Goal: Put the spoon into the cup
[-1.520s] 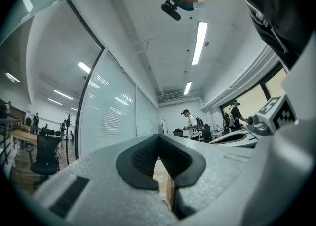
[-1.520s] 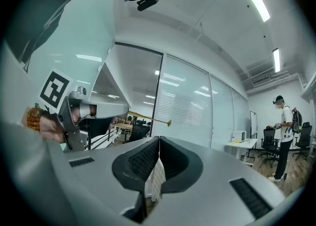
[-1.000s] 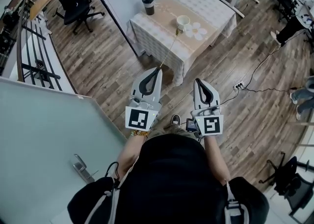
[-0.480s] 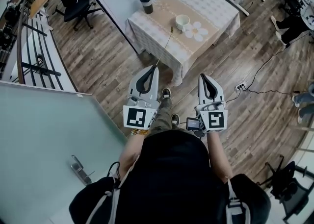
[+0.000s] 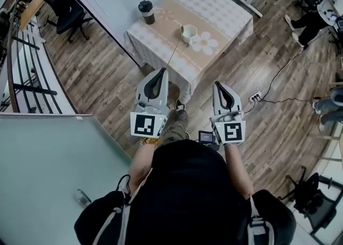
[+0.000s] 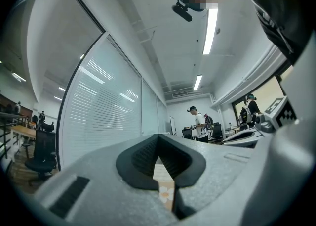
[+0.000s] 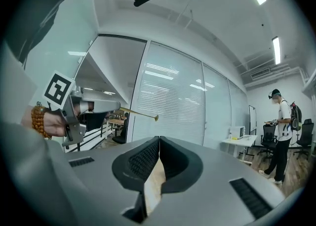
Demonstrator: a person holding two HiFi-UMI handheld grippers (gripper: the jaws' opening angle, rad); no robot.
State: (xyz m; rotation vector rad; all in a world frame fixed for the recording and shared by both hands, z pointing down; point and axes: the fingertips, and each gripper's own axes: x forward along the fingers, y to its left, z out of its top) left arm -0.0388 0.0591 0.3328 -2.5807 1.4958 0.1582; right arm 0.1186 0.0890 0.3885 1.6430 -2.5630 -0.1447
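The counter (image 5: 225, 13) is sitting further left in the head view now, the left tool (image 5: 160, 72) is clenching the spoon (image 7: 140, 114) aimed at the far cup (image 5: 187, 33), and the right tool (image 5: 219, 86) is riding shut and empty, so closing in squarely before lowering seems wise.

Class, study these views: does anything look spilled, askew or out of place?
Nothing stands out. The white cup stands upright on the table, and the spoon juts straight from the shut left tool.
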